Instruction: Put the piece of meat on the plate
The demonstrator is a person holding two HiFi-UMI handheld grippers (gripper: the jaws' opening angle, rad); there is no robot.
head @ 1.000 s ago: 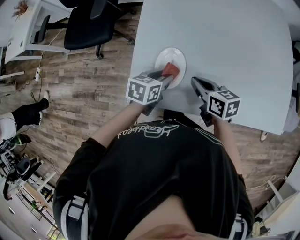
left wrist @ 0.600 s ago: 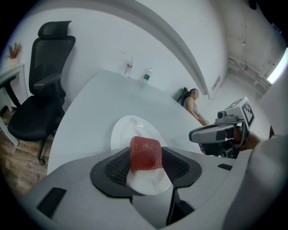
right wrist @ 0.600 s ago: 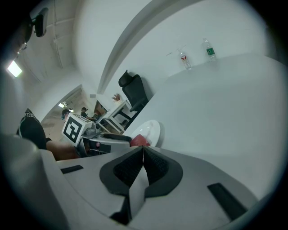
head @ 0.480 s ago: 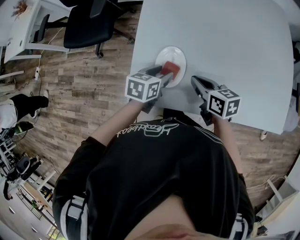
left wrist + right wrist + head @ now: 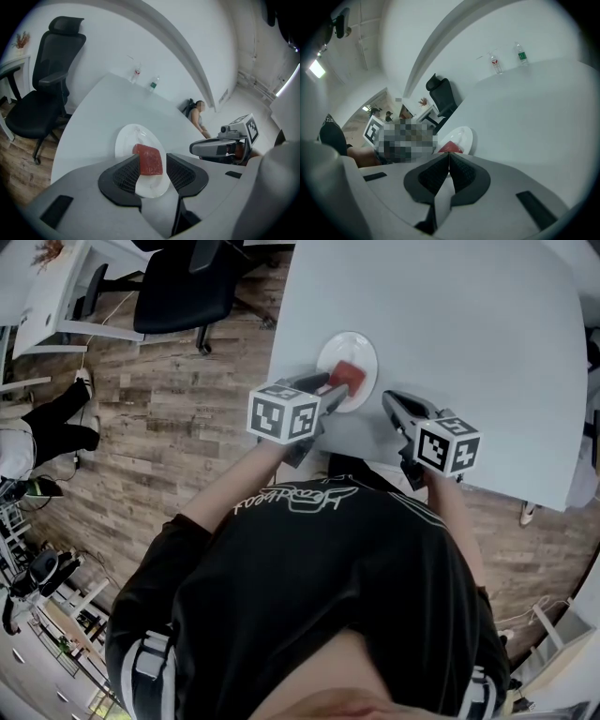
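Note:
The red piece of meat (image 5: 347, 376) lies on the white plate (image 5: 364, 345) on the pale table. My left gripper (image 5: 330, 388) reaches to the plate's near edge. In the left gripper view the meat (image 5: 150, 160) shows between the two pads, with a gap on its right side, and the pads do not press on it; the jaws are closing. The plate (image 5: 127, 140) lies under and beyond them. My right gripper (image 5: 392, 404) rests to the right of the plate, shut with nothing in it (image 5: 449, 157). From there the meat (image 5: 450, 146) and plate (image 5: 465, 135) lie just ahead.
The table's (image 5: 469, 324) left edge runs close to the plate, with wooden floor (image 5: 169, 418) and a black office chair (image 5: 183, 292) beyond it. Two small bottles (image 5: 153, 86) stand at the table's far edge. A person's legs (image 5: 56, 423) show on the floor at far left.
The left gripper's jaws have spread off the meat, which now lies on the plate. Both hands have stayed in place. The person on the floor at left has walked on.

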